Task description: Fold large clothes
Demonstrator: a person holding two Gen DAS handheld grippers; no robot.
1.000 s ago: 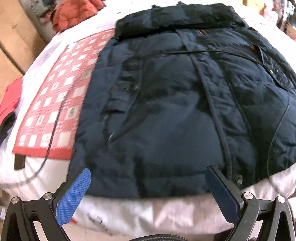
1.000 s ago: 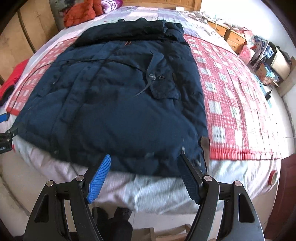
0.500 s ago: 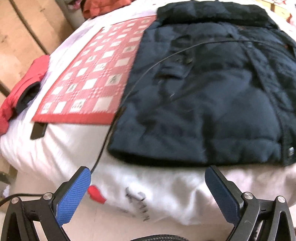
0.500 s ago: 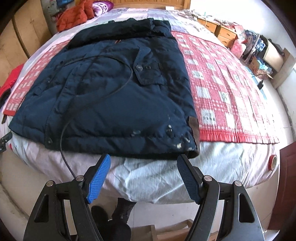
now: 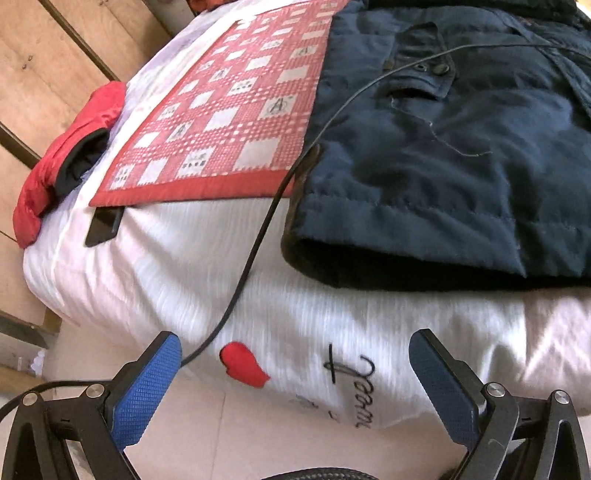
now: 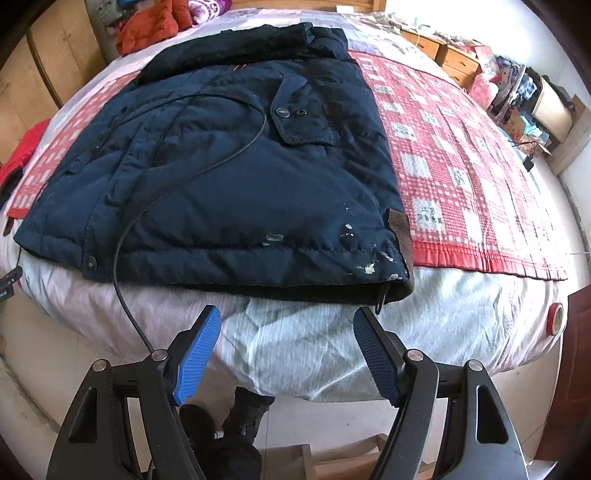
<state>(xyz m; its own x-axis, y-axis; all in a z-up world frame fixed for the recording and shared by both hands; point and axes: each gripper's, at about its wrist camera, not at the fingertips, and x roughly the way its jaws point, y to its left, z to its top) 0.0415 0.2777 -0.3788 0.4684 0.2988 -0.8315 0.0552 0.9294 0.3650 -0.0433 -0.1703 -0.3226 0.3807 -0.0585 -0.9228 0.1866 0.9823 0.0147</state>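
A large navy padded jacket (image 6: 229, 177) lies flat on the bed, hem toward me, collar at the far end. In the left wrist view its lower left hem corner (image 5: 424, 206) overhangs the white sheet. My left gripper (image 5: 295, 373) is open and empty, below and in front of that corner, level with the mattress side. My right gripper (image 6: 286, 343) is open and empty, just short of the hem near the jacket's lower right corner, where a zip pull (image 6: 380, 295) hangs. A thin black cable (image 6: 177, 177) runs across the jacket.
A red-and-white checked blanket (image 6: 454, 155) covers the bed under the jacket, also in the left wrist view (image 5: 229, 110). A red garment (image 5: 62, 162) lies at the bed's left edge by wooden panels. An orange garment (image 6: 147, 26) lies at the head. Clutter (image 6: 517, 85) stands far right.
Both grippers have drawn back and down from over the jacket to just off the foot of the bed. The left one has also shifted left. Both stay open.
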